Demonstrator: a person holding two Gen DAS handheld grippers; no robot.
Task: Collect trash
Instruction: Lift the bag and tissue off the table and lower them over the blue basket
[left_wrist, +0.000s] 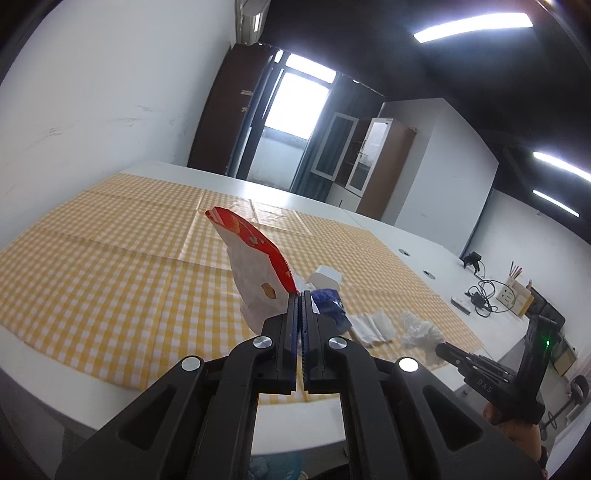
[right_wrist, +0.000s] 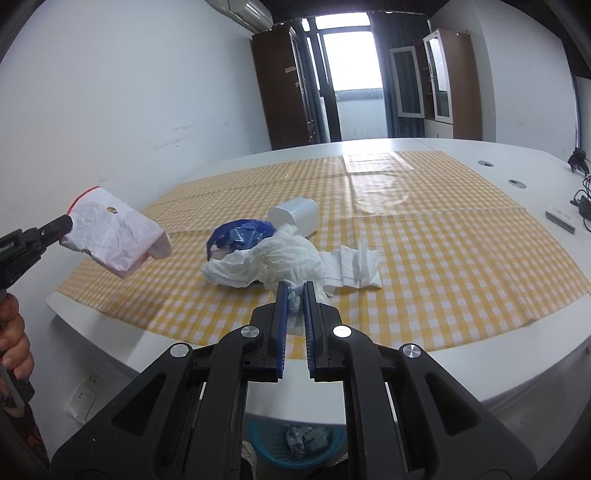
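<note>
Raised letters "DAS" on the right gripper (left_wrist: 441, 350), no other lettering legible

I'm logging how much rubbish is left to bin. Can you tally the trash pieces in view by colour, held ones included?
White: 3 (crumpled tissue in the right gripper, folded tissue, small white cup on its side)
Red and white: 1 (snack bag in the left gripper)
Blue: 1 (blue wrapper)
Total: 5

White walls (right_wrist: 129, 92) enclose the room; a bright balcony door (right_wrist: 351, 74) sits at twelve o'clock, brown cabinets (right_wrist: 284, 88) flank it, and ceiling strip lights (left_wrist: 472, 24) glow.
</note>
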